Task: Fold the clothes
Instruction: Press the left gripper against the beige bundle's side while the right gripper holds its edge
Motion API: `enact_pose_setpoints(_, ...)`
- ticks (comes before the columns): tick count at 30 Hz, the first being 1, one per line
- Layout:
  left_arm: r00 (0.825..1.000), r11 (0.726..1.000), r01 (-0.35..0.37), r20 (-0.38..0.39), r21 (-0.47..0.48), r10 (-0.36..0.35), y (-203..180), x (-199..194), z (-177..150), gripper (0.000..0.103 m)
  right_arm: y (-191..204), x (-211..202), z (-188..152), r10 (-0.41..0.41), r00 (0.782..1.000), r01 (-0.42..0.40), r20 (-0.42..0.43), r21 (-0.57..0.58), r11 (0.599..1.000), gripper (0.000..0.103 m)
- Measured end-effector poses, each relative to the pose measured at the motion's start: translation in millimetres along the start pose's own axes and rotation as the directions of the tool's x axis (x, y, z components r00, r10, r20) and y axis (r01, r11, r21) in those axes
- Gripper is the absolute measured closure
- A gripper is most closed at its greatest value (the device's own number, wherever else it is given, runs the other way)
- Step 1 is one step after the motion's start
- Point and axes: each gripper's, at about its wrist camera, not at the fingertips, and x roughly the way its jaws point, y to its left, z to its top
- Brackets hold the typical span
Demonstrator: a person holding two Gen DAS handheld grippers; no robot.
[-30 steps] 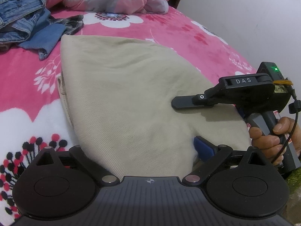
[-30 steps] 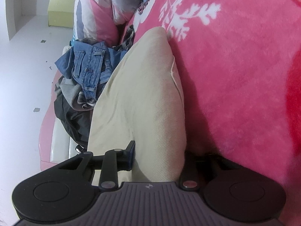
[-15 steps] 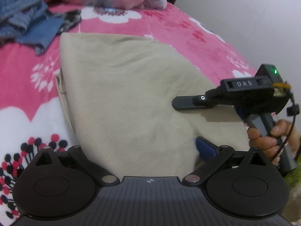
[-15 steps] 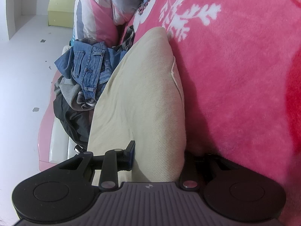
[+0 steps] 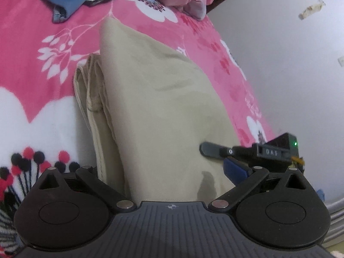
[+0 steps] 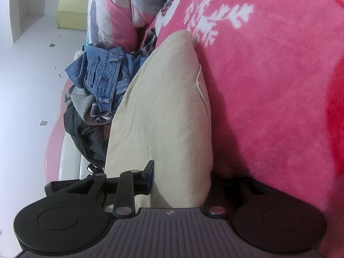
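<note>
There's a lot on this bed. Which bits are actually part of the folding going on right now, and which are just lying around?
In use:
- beige garment
- left gripper, clamped on its near edge
- right gripper, also clamped on it

Lying about:
- blue jeans in the clothes pile
- dark garment
- pink quilt
- flowered bedspread

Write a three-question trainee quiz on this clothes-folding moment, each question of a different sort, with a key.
1. True or false: the beige garment lies on a pink floral blanket.
2. Multiple choice: what does the right gripper have between its fingers? A) blue jeans B) the beige garment's edge C) nothing
3. Fill the blank: the unfolded pile beyond the beige garment includes blue ____.

Key
1. True.
2. B. The left gripper also straddles that garment's near edge.
3. jeans.
</note>
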Motion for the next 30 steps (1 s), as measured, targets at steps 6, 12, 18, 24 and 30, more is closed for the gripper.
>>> enact_pose_setpoints(6,1.000,1.000,0.015,0.015,0.023,-0.015,-0.7,5.3,0.8,0.000,-1.9,0.3,2.0,0.010,1.000,-0.010,-0.009,0.003,1.000,0.074)
enact_pose_setpoints(12,0.999,0.992,-0.034,0.038,0.125,0.029,-13.5,7.7,-8.1,0.002,-0.2,0.7,2.2,0.006,1.000,-0.006,-0.012,0.000,1.000,0.074)
enact_pose_setpoints(18,0.992,0.980,-0.115,0.075,0.163,0.104,-27.3,0.0,-12.3,0.009,37.2,0.3,-10.5,-0.113,0.993,0.118,0.035,-0.207,0.971,0.071)
enact_pose_setpoints(24,0.985,0.977,-0.150,0.104,0.153,0.135,-44.4,-9.7,-11.0,0.009,73.5,-3.3,-21.5,-0.151,0.985,0.172,0.084,-0.408,0.896,0.071)
enact_pose_setpoints(30,0.976,0.959,-0.198,0.131,0.202,0.174,-73.5,-9.0,-14.9,0.009,75.6,-19.3,-18.2,-0.113,0.988,0.148,0.105,-0.452,0.880,0.071)
